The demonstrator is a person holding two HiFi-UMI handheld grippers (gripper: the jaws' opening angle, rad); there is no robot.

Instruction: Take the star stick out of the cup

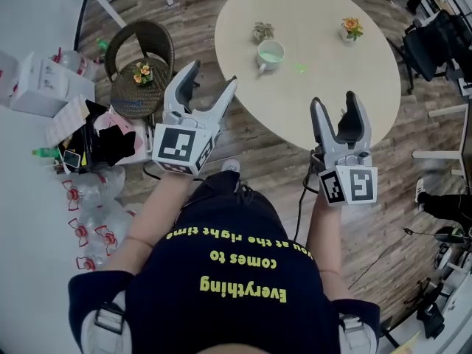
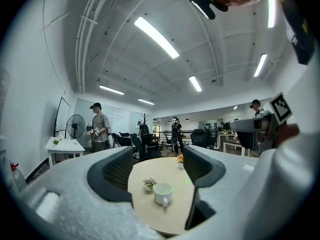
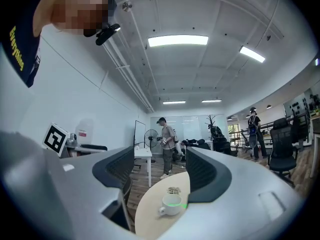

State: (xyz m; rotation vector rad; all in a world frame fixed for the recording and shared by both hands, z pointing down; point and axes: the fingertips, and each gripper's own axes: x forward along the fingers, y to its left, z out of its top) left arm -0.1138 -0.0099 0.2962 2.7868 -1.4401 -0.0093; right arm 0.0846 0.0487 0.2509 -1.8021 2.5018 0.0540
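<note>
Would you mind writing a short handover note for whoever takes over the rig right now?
Left gripper: open, empty, held in the air on the person's side of the cup.
Right gripper: open, empty, likewise short of the cup.
Cup: upright on the round table, handle toward the person, beside a small potted plant. Its inside looks greenish; the star stick cannot be clearly made out.
Done: nothing yet.
Left: reach the cup and lift the stick out.

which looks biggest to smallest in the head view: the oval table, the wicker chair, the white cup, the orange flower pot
1. oval table
2. wicker chair, though it stands lower, farther from the camera
3. white cup
4. orange flower pot, only slightly smaller than the cup, a close call
</note>
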